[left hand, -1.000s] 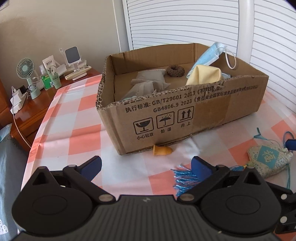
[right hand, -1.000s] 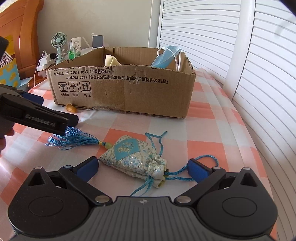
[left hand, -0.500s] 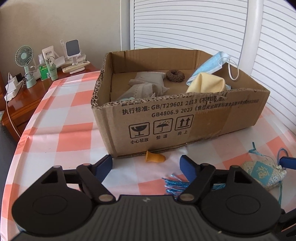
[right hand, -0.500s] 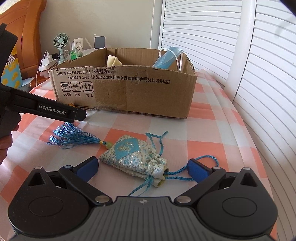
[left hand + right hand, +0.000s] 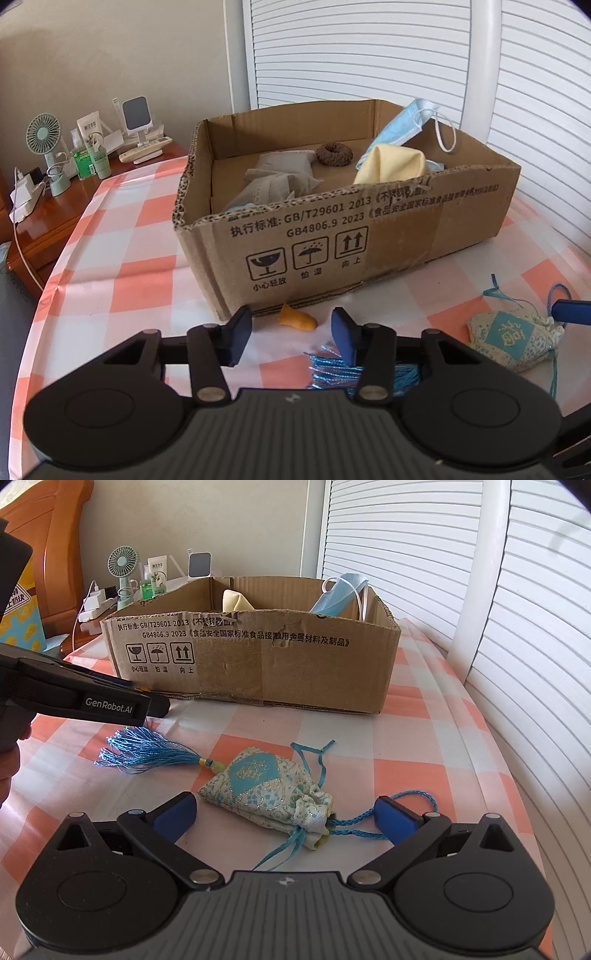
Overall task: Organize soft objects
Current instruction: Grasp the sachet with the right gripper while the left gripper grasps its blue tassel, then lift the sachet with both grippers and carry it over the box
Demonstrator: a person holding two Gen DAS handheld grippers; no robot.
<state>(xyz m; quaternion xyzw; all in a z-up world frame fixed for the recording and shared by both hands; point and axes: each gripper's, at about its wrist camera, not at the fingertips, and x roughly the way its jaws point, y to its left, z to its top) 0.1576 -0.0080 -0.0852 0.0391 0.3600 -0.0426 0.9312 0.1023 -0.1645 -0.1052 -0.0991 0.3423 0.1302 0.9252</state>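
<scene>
While its jaws have just been closing, the left gripper [image 5: 291,328] is half shut with nothing pressed between the pads; the orange finger cot [image 5: 297,319] lies between them, at the foot of the cardboard box [image 5: 369,236]. It looks very light and soft, so a gentle pinch across its middle should do. The right gripper [image 5: 284,814] stands wide open and empty around the sachet [image 5: 267,788], a limp cloth pouch lying near, best taken at its gathered neck.
</scene>
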